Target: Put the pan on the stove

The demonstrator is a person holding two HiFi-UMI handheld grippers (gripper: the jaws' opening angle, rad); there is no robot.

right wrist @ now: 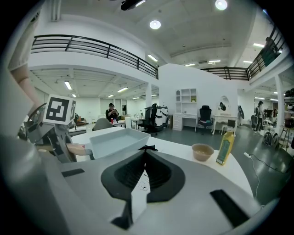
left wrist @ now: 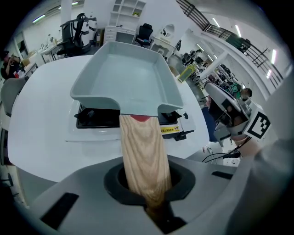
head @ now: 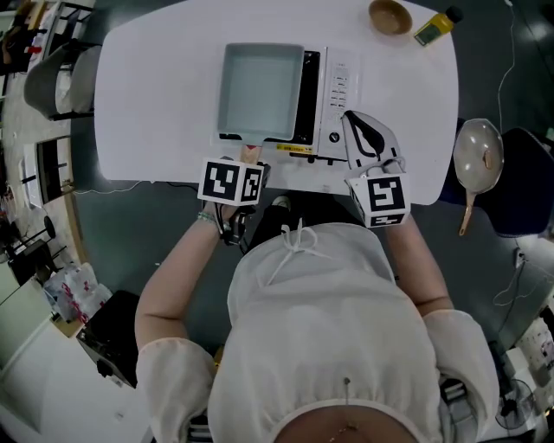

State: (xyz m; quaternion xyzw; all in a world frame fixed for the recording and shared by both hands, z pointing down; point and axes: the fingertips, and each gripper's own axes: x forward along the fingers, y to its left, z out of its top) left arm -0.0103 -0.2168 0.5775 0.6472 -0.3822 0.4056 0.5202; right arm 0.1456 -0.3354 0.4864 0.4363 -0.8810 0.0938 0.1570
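White table (head: 156, 104) fills the space ahead of me, with a wide office hall of desks and chairs beyond it. My left gripper (head: 245, 166) is clenched on the wooden handle (left wrist: 144, 156) of the pan (head: 260, 91), the jaws pressed against its two sides at the near end. That handle runs away from me to the square, pale grey pan, which sits over the black burner at the left of the stove (head: 333, 86); I cannot tell whether its base rests there or hangs just above. My right gripper (right wrist: 146, 151) has its jaws together with nothing between them, and it lies over the stove's white right part, near the table's near edge. At the table's far right stand a small brown bowl (head: 389, 16) and, just beside it, a yellow oil bottle (head: 435, 26). Off the table to the right, a round pan (head: 479, 156) lies on a dark seat.
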